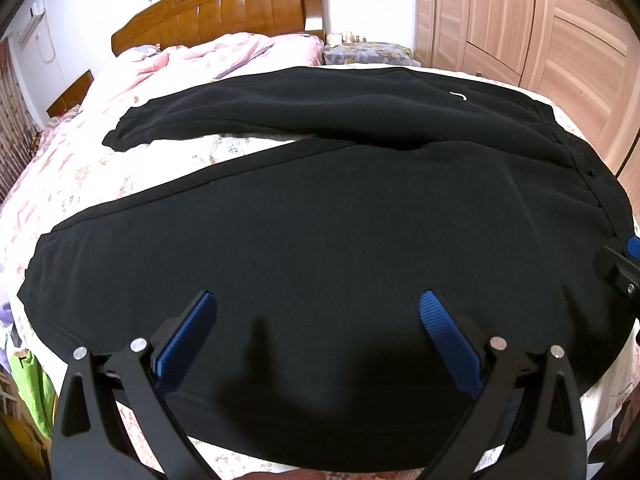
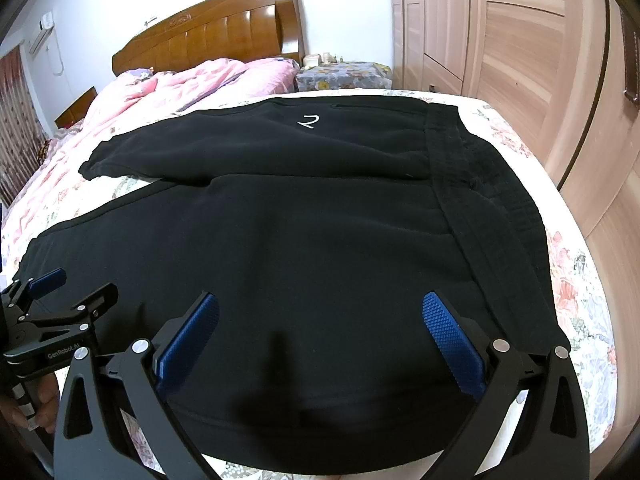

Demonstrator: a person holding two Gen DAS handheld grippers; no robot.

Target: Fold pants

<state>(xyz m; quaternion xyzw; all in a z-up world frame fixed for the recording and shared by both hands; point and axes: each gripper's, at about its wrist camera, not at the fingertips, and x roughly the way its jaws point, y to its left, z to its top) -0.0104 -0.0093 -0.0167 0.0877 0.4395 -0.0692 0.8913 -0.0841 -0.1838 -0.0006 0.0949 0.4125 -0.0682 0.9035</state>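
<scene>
Black pants (image 1: 320, 208) lie flat on the bed, waistband to the right, both legs running left. They fill the right wrist view too (image 2: 304, 216), with a small white logo (image 2: 309, 121) on the far leg and the waistband (image 2: 492, 204) at right. My left gripper (image 1: 318, 304) is open and empty, just above the near leg by its front edge. My right gripper (image 2: 320, 304) is open and empty, above the near hip area beside the waistband. Each gripper shows at the edge of the other's view (image 1: 624, 268) (image 2: 52, 308).
A floral bedsheet (image 2: 576, 264) covers the bed. A pink quilt (image 1: 192, 64) is heaped near the wooden headboard (image 1: 236, 8). A covered nightstand (image 2: 344, 74) stands at the back. Wooden wardrobe doors (image 2: 520, 40) line the right side.
</scene>
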